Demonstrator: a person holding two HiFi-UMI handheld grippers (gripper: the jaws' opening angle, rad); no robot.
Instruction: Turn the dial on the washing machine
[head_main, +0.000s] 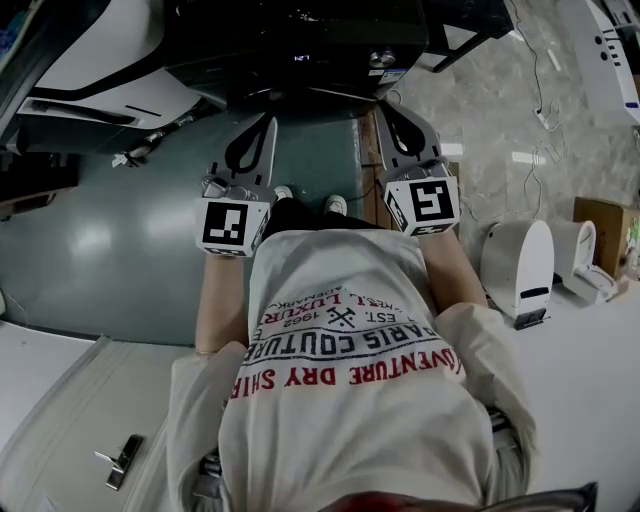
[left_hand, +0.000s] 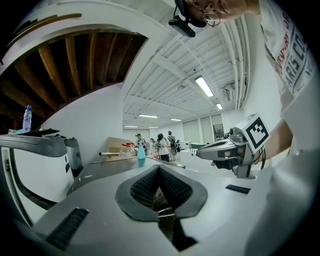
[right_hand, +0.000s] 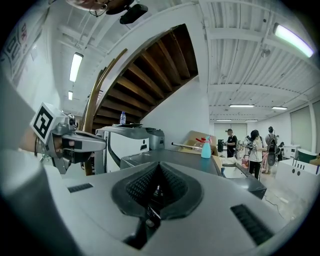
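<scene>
A dark washing machine (head_main: 300, 40) stands in front of me at the top of the head view; I cannot make out its dial. Its dark grey top (right_hand: 175, 157) lies beyond the jaws in the right gripper view and shows again as the grey top (left_hand: 100, 167) in the left gripper view. My left gripper (head_main: 266, 122) and right gripper (head_main: 384, 108) are held side by side at waist height, pointing at the machine and short of it. The left gripper (left_hand: 159, 169) is shut with nothing in it. The right gripper (right_hand: 159, 165) is shut and empty too.
White appliances (head_main: 520, 265) and a cardboard box (head_main: 600, 230) stand at my right. Cables (head_main: 540, 90) trail over the floor. A white machine (right_hand: 125, 142) sits left of the dark one, below a staircase. A blue spray bottle (right_hand: 206, 148) stands behind, with people in the far room.
</scene>
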